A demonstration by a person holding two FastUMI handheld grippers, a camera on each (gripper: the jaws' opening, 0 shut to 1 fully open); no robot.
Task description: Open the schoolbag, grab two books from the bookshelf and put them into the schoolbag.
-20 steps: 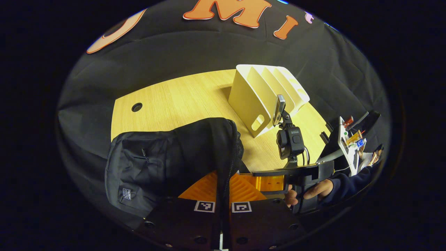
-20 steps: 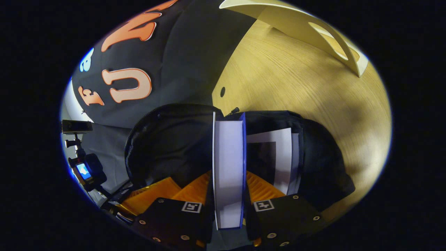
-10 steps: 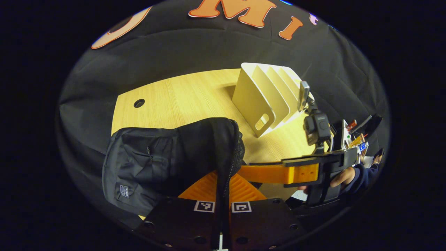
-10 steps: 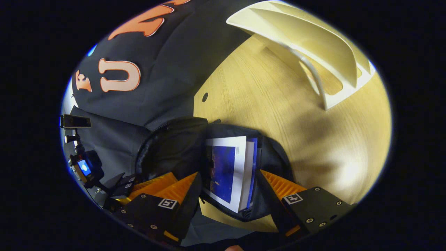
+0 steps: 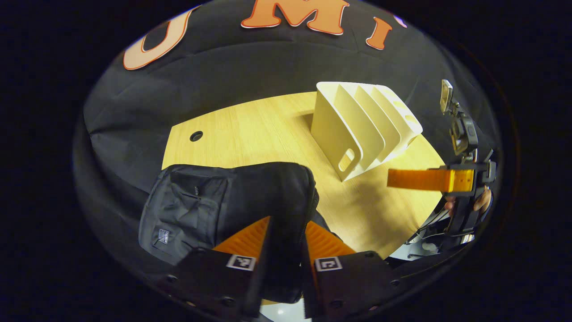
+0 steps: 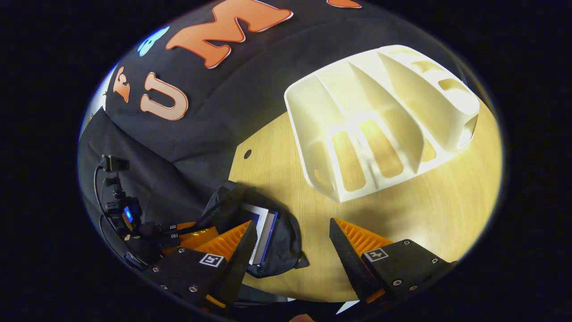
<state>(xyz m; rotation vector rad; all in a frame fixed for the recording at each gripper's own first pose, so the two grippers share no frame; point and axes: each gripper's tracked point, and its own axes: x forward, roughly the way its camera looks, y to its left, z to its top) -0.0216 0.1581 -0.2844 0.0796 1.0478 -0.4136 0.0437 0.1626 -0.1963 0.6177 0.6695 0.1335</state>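
Whereas a second ago the right gripper (image 6: 290,243) clamped a blue-covered book over the schoolbag (image 6: 272,241), its fingers now stand wide apart, empty, raised above the bench (image 6: 402,210). Books (image 6: 263,228): two, upright inside the open schoolbag, white page edges showing. Bookshelf (image 6: 380,120): one, cream, its slots bare, well apart from the bag. Left gripper (image 5: 286,232): one, fingers pressed on the schoolbag's black zipped edge, as before. Schoolbag: one, at the bench's near left edge; the left gripper view shows it somewhat lower than earlier
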